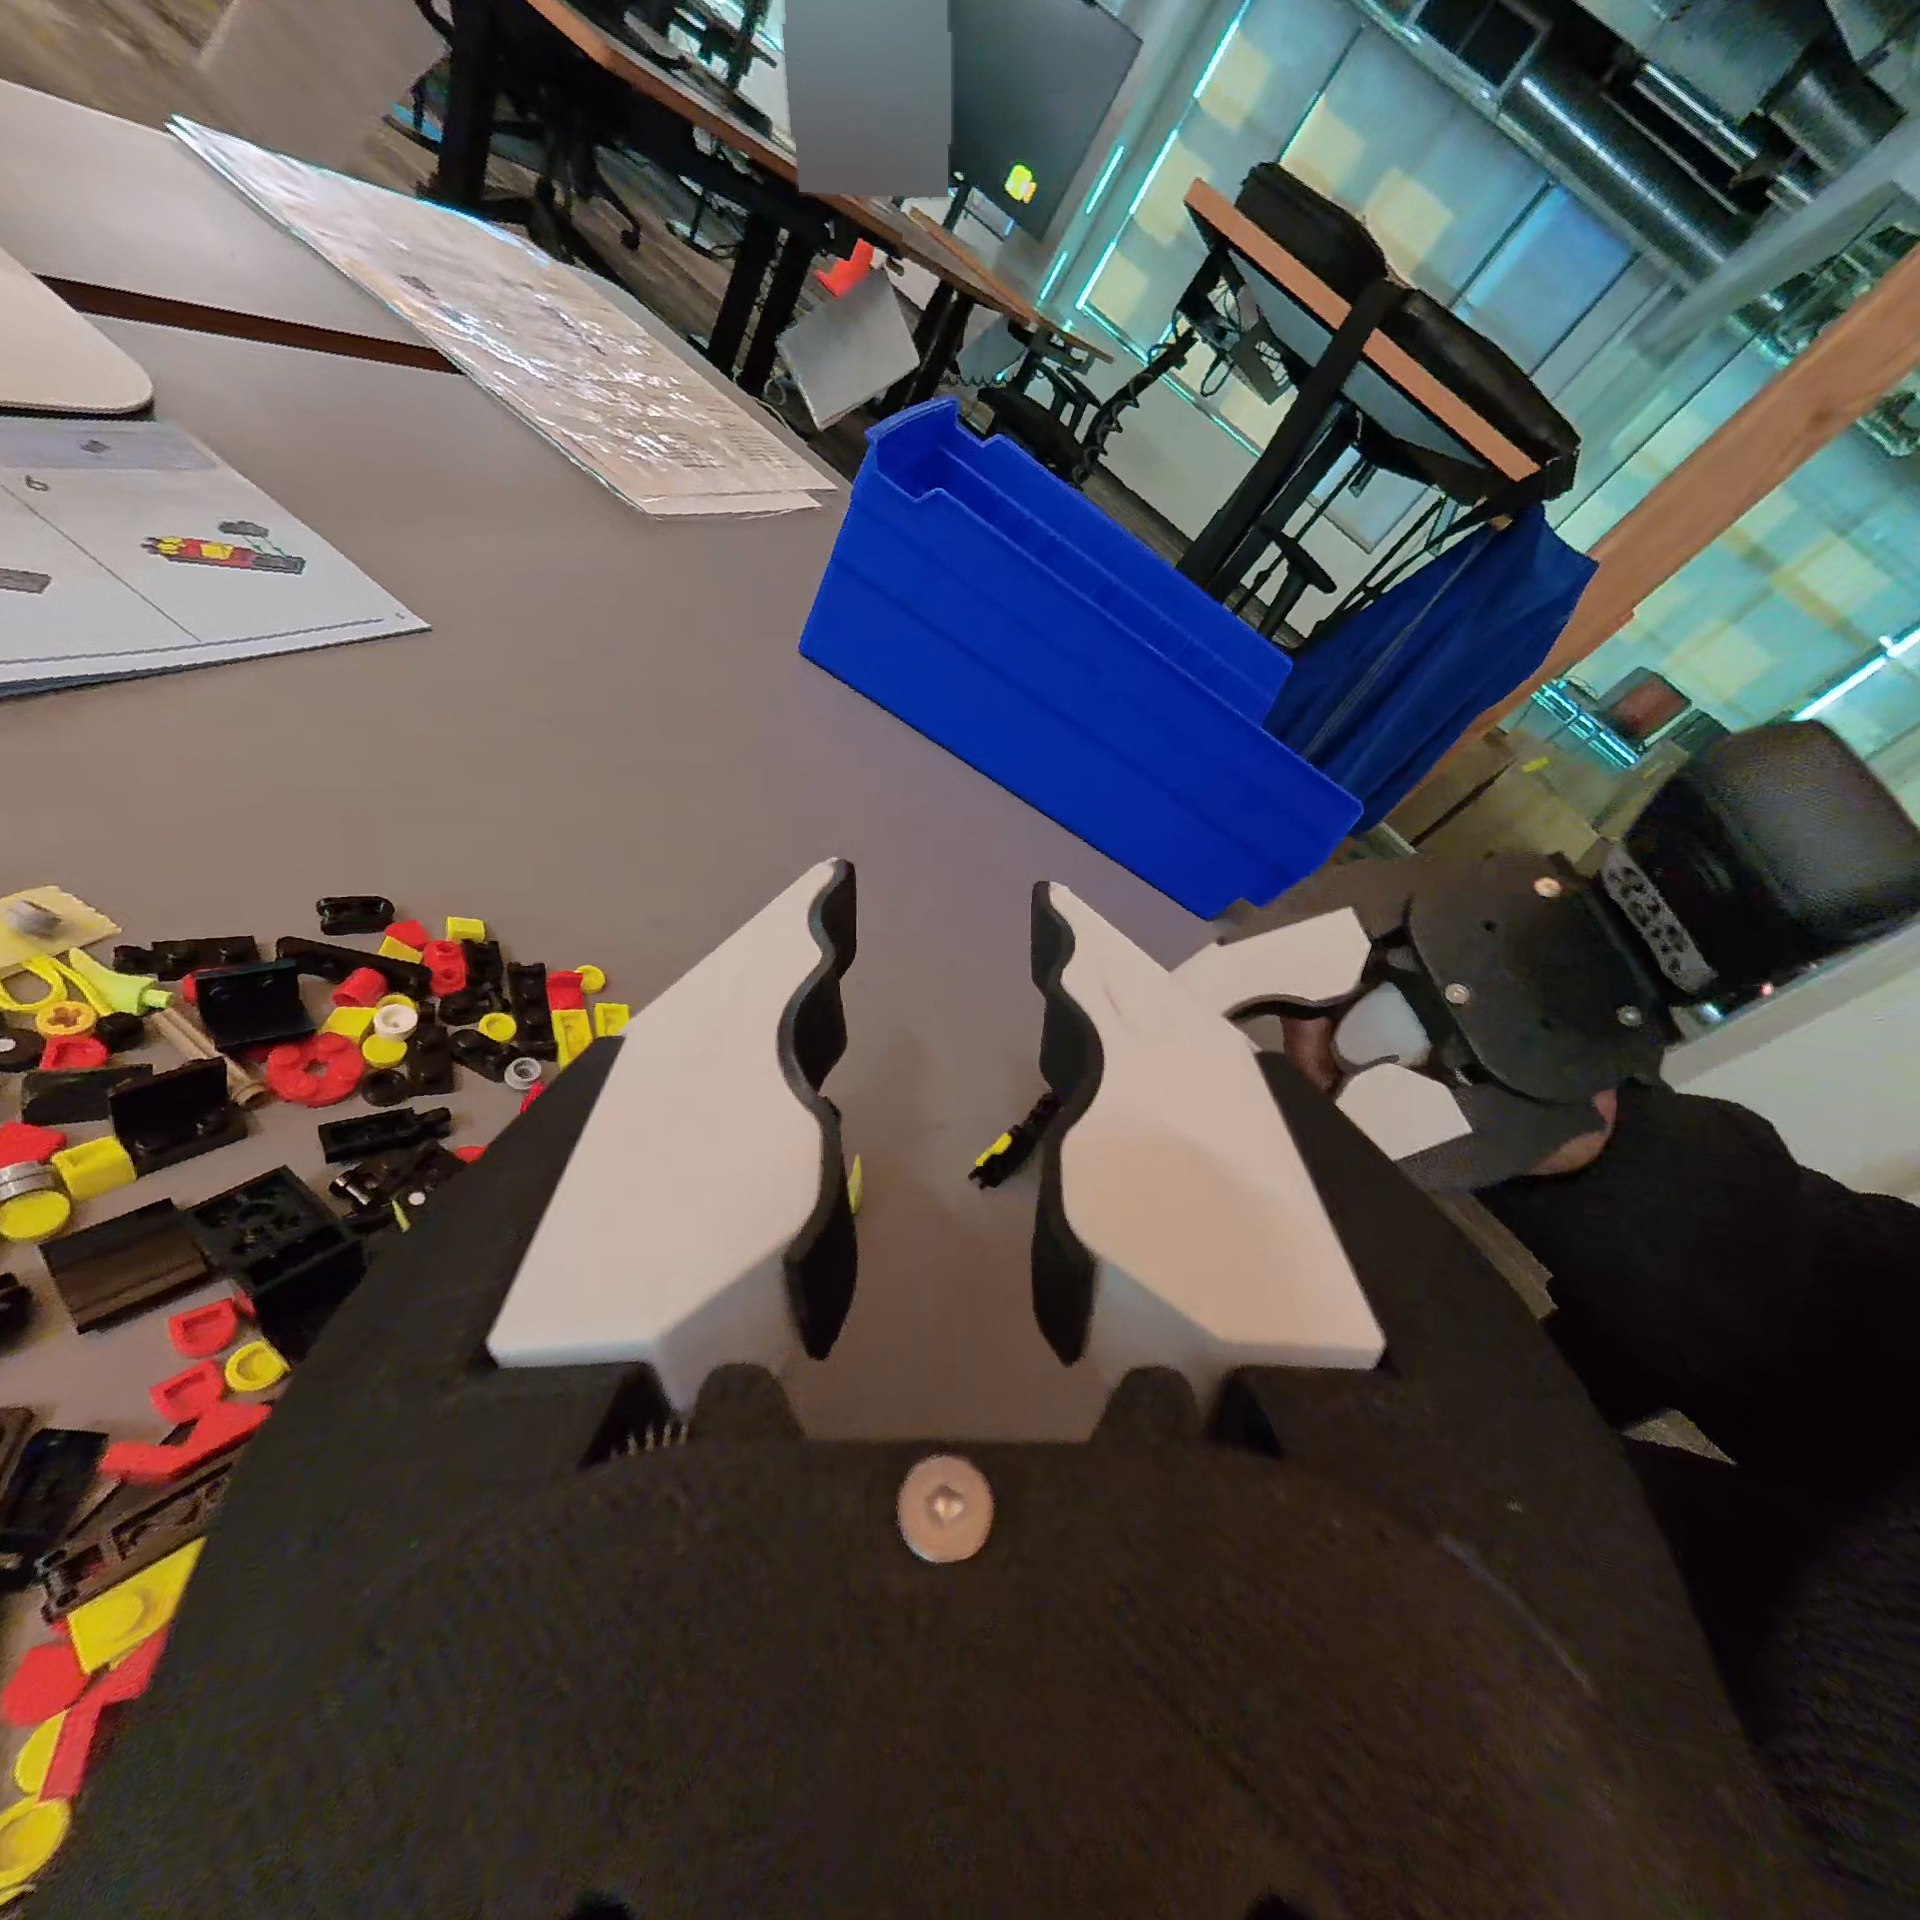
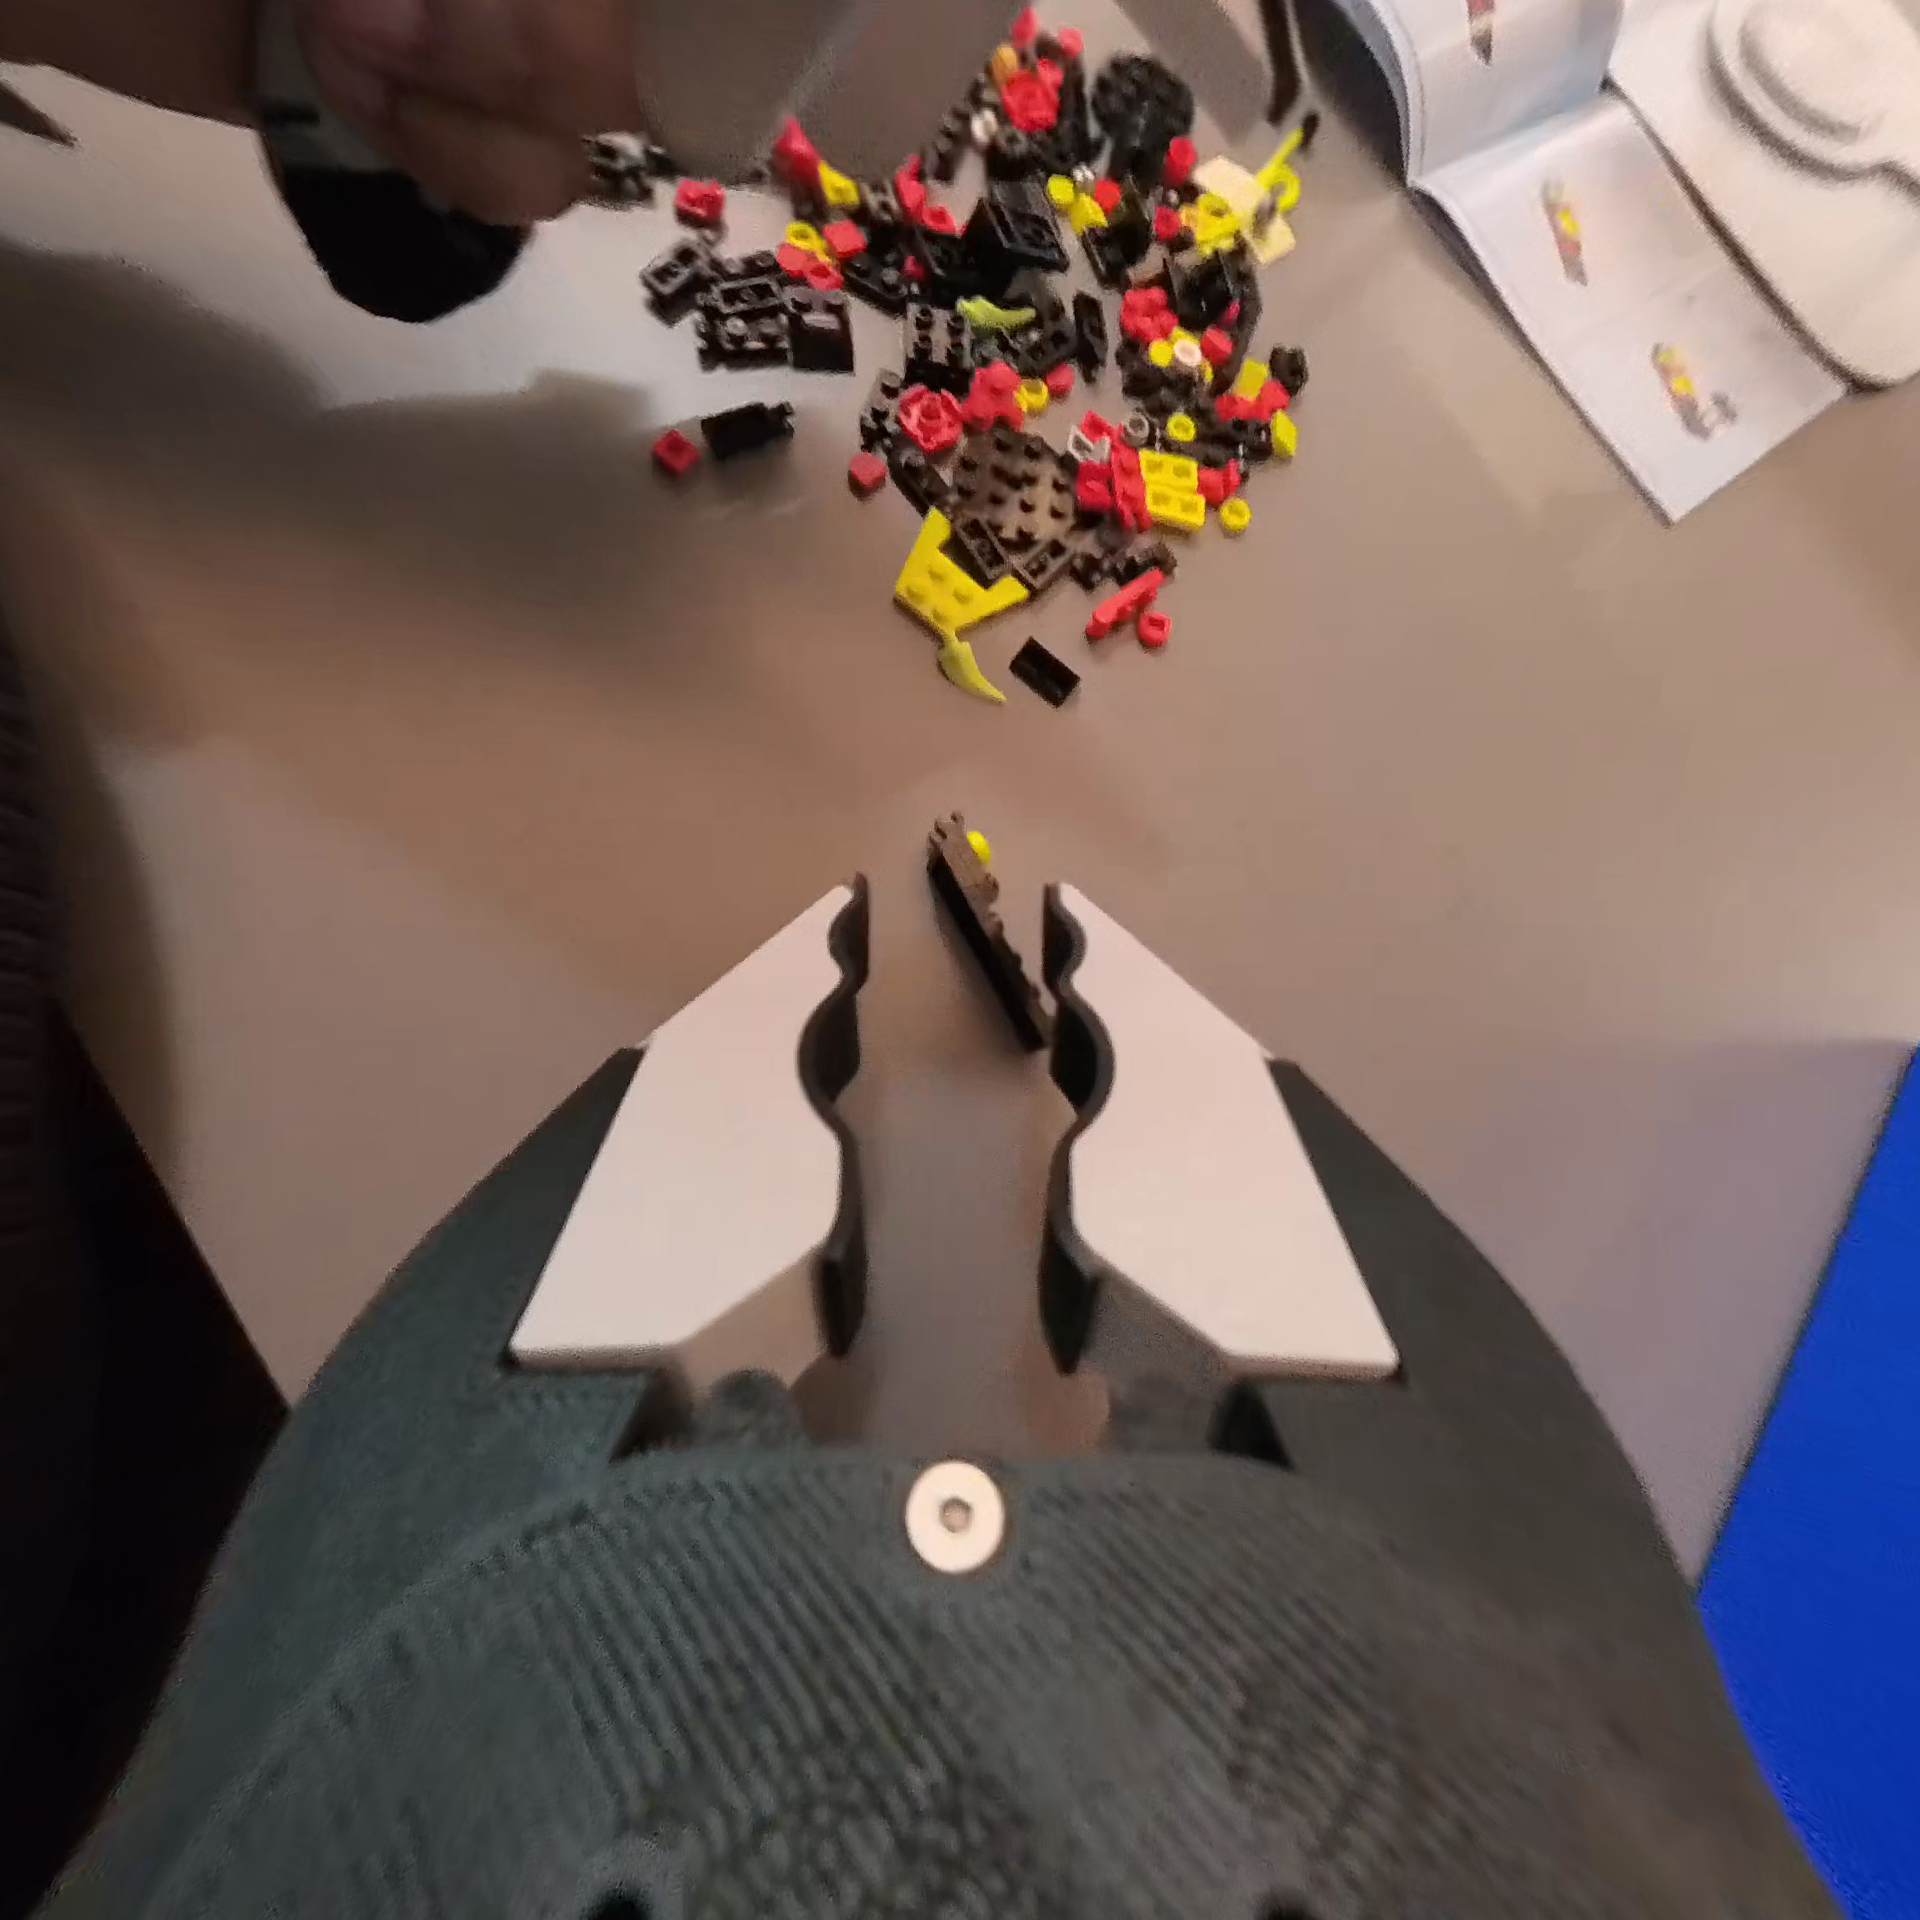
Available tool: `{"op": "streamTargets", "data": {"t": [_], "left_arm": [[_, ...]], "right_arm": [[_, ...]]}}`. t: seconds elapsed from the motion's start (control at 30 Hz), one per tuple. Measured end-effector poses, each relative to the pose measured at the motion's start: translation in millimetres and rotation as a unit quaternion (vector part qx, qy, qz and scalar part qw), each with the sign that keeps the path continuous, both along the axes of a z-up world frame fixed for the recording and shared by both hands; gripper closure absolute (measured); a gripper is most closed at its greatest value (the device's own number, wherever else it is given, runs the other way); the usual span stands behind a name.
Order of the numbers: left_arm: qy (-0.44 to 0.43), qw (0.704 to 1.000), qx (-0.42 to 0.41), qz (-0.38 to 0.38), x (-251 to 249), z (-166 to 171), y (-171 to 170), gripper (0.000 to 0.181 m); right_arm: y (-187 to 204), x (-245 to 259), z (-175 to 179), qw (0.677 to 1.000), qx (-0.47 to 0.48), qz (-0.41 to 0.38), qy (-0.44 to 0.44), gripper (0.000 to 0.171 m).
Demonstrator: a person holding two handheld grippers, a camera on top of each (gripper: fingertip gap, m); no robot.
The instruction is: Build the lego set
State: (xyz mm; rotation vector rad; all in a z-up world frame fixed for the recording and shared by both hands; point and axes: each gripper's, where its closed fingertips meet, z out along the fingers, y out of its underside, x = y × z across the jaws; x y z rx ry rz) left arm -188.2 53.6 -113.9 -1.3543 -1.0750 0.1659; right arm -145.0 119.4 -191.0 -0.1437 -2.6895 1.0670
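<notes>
A thin black Lego strip with a yellow stud at its end lies on the grey table. It sits between the fingertips of my right gripper, which is open, close to the right finger. My left gripper is open and empty above the table. A small black piece with a yellow tip shows in its gap, by the right finger. A pile of loose black, red and yellow Lego parts lies to the left and, in the right wrist view, ahead.
A blue bin stands ahead of the left gripper and shows at the right edge. An open instruction booklet lies by the pile. The other gripper's black body is at the right. A blurred hand is at top left. My hands' fingertips stand some 11 cm from each other.
</notes>
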Motion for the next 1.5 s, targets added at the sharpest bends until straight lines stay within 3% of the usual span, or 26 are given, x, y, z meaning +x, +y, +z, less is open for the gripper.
{"op": "streamTargets", "data": {"t": [0.13, 0.37, 0.57, 0.77, 0.87, 1.0, 1.17, 1.5], "left_arm": [[-0.002, 1.0, 0.001, -0.008, 2, -1, 4, 0.15], [0.008, 1.0, -0.011, 0.003, 1, 1, 1, 0.15], [0.008, 1.0, -0.013, -0.001, 2, 0, 3, 0.15], [0.005, 1.0, -0.012, 0.002, 1, -1, 2, 0.15], [0.0, 1.0, -0.013, 0.001, 0, -3, 2, 0.15], [-0.001, 1.0, -0.015, 0.001, 0, -4, 3, 0.15], [-0.006, 1.0, -0.015, 0.001, 0, -5, 3, 0.15], [-0.014, 1.0, -0.007, -0.004, 0, -6, 3, 0.151]], "right_arm": [[5, -6, -15, 0.999, 0.035, -0.027, -0.016, 0.136], [8, 6, -15, 0.998, 0.058, 0.019, 0.0, 0.165], [4, 23, -17, 0.996, 0.057, 0.065, -0.022, 0.168], [4, 0, -7, 0.986, 0.09, 0.049, 0.132, 0.167], [8, -7, -13, 0.977, 0.123, 0.041, 0.168, 0.167], [9, 0, -21, 0.983, 0.127, 0.05, 0.125, 0.157], [5, 16, -22, 0.993, 0.092, 0.066, 0.042, 0.157], [10, 4, -22, 0.998, 0.061, 0.007, -0.022, 0.15]]}}
